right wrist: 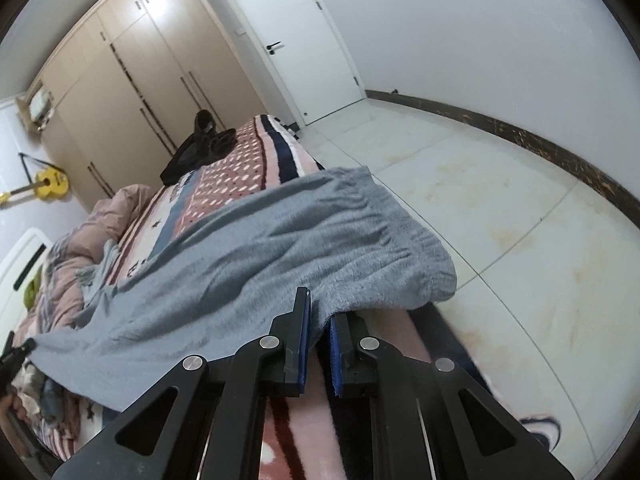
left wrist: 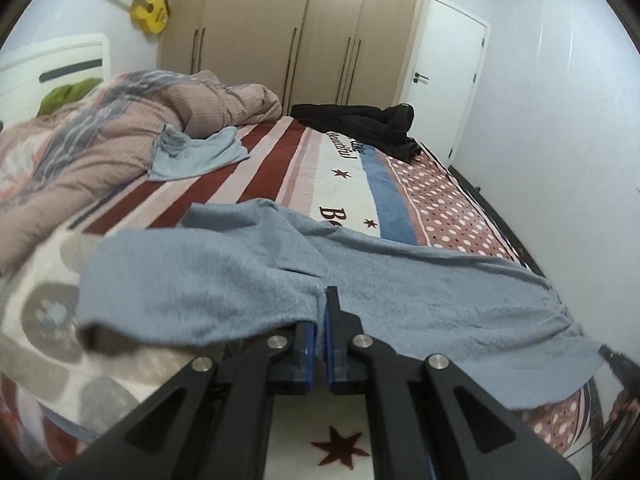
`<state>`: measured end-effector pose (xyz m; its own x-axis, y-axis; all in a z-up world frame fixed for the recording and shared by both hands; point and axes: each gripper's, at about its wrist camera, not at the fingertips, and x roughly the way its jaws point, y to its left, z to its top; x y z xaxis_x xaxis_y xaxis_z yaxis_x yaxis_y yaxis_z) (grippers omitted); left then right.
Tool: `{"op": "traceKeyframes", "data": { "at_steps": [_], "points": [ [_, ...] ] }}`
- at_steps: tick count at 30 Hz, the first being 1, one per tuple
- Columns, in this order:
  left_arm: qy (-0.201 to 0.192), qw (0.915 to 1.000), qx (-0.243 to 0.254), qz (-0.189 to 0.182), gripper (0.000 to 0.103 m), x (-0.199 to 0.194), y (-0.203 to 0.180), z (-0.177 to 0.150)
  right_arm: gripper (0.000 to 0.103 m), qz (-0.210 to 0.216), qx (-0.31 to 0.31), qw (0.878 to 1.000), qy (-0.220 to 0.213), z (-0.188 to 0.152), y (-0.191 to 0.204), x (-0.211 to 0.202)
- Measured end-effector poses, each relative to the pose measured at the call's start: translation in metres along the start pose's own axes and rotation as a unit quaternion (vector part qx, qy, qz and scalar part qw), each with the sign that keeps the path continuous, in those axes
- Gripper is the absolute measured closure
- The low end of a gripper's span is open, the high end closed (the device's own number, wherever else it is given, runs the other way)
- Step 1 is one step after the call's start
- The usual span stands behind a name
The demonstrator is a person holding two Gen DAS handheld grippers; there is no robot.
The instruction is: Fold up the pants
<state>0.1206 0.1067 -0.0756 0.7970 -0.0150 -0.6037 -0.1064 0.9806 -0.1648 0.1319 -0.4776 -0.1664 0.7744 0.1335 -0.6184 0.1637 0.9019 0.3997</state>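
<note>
Grey-blue fleecy knit: the pants point(left wrist: 248, 276), one item, lying across the near part of the bed point(left wrist: 344, 172) and lifted at the edge I hold.

Left wrist view. My left gripper point(left wrist: 320, 320) is pressed together on the near hem of the cloth, which bunches between the blue pads. Ahead and to both sides of it the fabric drapes in soft folds, one end hanging loose off to the left, the other running far right. I judge it light, limp and non-slippery; it will sag wherever it is unsupported, so the long edges and corners are the places to hold. Only this view shows, well beyond the gripper, a pale blue garment point(left wrist: 196, 152), a black garment point(left wrist: 360, 124) and a rumpled pink duvet point(left wrist: 100, 128).

Right wrist view. My right gripper point(right wrist: 318, 312) is pinching the cloth just behind the gathered elastic waistband point(right wrist: 400, 232), which sits ahead and to its right, overhanging the side of the bed. Only this view shows the waistband and the tiled floor point(right wrist: 500, 220) beneath it; the thicker band should give the surer hold.
</note>
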Motion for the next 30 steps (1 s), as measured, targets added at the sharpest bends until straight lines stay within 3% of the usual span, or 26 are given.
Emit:
{"op": "traceKeyframes", "data": {
  "at_steps": [5, 11, 16, 21, 28, 30],
  "points": [
    [0.033, 0.9988, 0.036, -0.005, 0.101, 0.009, -0.006, 0.029, 0.100, 0.005, -0.039, 0.999, 0.013, 0.031, 0.013, -0.005],
    [0.096, 0.9936, 0.059, -0.006, 0.101, 0.063, -0.010, 0.073, 0.100, 0.017, -0.074, 0.996, 0.037, 0.085, 0.037, 0.013],
    [0.138, 0.9892, 0.050, 0.010, 0.101, 0.121, -0.007, 0.104, 0.100, 0.002, -0.088, 0.993, 0.075, 0.133, 0.055, 0.057],
    [0.167, 0.9849, 0.037, 0.027, 0.100, 0.185, -0.006, 0.130, 0.100, -0.027, -0.085, 0.993, 0.083, 0.159, 0.066, 0.106],
    [0.228, 0.9720, 0.030, 0.050, 0.097, 0.273, -0.005, 0.122, 0.097, -0.070, -0.078, 0.989, 0.105, 0.167, 0.065, 0.178],
    [0.233, 0.9697, 0.034, 0.067, 0.077, 0.280, -0.005, 0.115, 0.096, -0.085, -0.073, 0.988, 0.102, 0.163, 0.063, 0.191]
  ]
}}
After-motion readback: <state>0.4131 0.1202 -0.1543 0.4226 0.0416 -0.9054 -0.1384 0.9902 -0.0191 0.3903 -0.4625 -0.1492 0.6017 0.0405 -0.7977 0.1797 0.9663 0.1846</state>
